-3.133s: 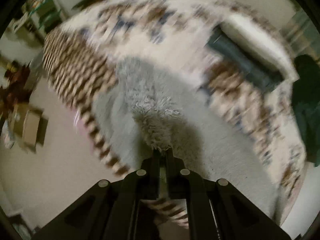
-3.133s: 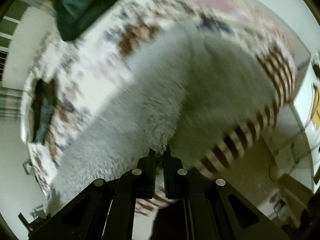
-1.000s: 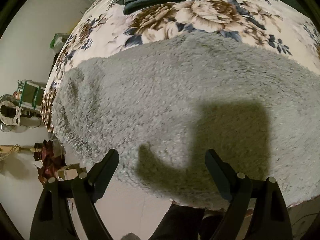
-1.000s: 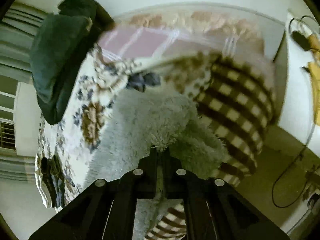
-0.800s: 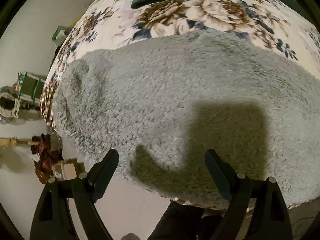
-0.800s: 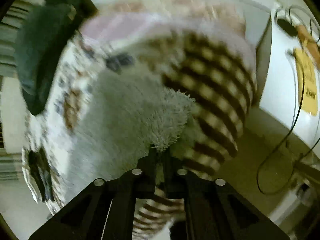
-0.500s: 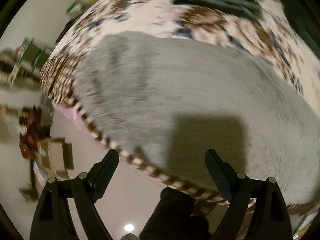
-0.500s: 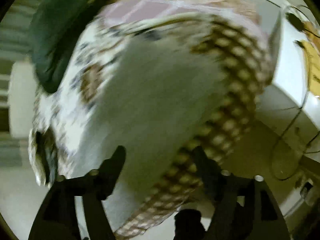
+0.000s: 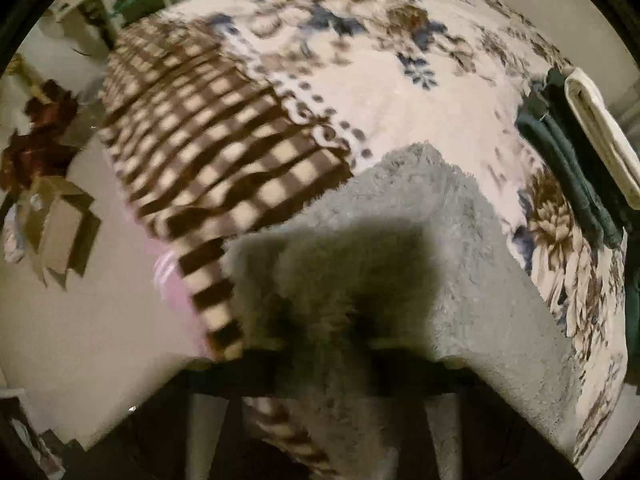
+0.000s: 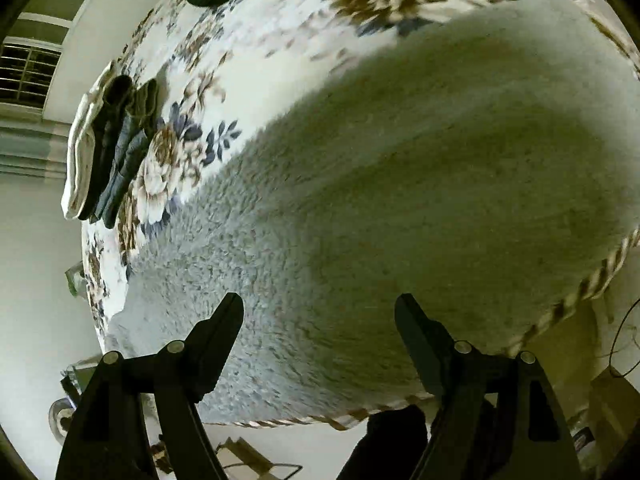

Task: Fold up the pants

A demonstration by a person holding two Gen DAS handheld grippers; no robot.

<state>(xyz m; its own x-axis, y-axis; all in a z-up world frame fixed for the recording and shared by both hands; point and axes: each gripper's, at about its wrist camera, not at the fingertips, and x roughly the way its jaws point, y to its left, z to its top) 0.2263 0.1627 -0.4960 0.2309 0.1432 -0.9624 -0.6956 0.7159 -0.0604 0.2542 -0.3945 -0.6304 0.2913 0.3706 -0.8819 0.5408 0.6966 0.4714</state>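
Pants (image 10: 400,160), grey and fluffy, lie along the bed's (image 9: 400,92) near edge, stretching away leftward from the wide, empty right tongs (image 10: 320,320); left tongs (image 9: 332,344) too blurred to judge.

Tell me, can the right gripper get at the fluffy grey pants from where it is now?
Probably yes: the right gripper is open and hovers over the grey pants, which lie spread on the bed with nothing between them.
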